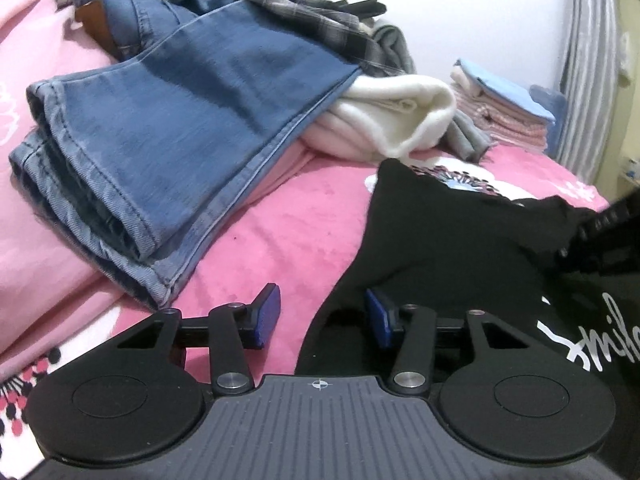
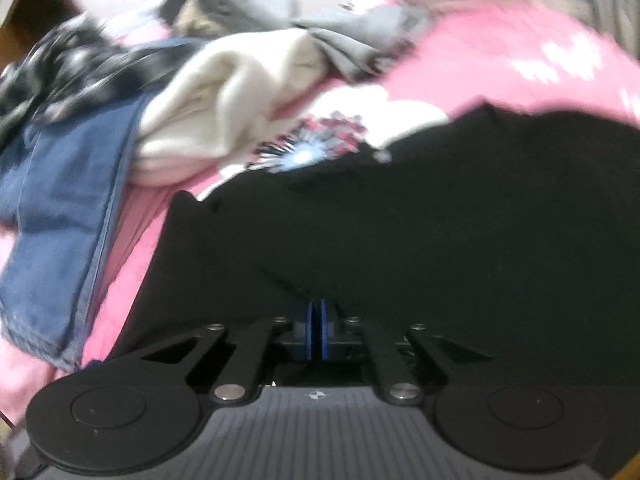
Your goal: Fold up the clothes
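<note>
A black T-shirt with white lettering lies spread on the pink bedspread. My left gripper is open at the shirt's left edge. One blue pad is over the bedspread and the other sits over the black cloth, so the hem lies between them untouched. In the blurred right wrist view the same T-shirt fills the middle. There my right gripper has its blue pads together, and creases in the black cloth run into the tips, so it is shut on the shirt.
Blue jeans lie folded at the left, partly over a cream fleece garment. A plaid shirt and grey clothing are heaped behind. A folded pink and blue stack stands at the back right by a striped curtain.
</note>
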Motion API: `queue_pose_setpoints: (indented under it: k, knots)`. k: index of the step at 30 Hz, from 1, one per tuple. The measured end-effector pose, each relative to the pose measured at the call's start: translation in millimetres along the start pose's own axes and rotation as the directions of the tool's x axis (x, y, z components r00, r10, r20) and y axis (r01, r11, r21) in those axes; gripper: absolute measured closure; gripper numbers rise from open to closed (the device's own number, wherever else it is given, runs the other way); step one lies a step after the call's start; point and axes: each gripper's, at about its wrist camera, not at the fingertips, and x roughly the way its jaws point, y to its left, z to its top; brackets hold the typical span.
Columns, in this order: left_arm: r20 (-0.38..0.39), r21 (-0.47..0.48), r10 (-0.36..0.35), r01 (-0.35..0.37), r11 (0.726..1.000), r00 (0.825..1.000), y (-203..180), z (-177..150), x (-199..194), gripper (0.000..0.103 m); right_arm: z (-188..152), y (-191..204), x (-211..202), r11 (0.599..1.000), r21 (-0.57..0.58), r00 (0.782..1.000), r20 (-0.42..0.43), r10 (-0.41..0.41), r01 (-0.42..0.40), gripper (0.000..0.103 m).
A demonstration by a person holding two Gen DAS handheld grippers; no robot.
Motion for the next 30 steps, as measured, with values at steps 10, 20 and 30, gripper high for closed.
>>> queue_pose_setpoints:
  k: [10,20,30]
  knots:
    - [-0.015,-0.062,-0.005,0.004,0.998,1.000,4,0,-4,0.054,43,15,-12,0.996,-0.087,0.995,0.096,0.028,-0.020,0.095]
    - [-0.022,-0.113,0.005,-0.008,0.994,1.000,8,-6,-10,0.055,63,99,99,0.946,-0.311,0.993,-0.101,0.067,-0.095,0.097]
    - [-0.016,-0.138,-0.002,0.000,0.990,1.000,15,-9,-16,0.055,90,86,78,0.973,-0.190,0.991,-0.034,0.126,-0.130,0.094]
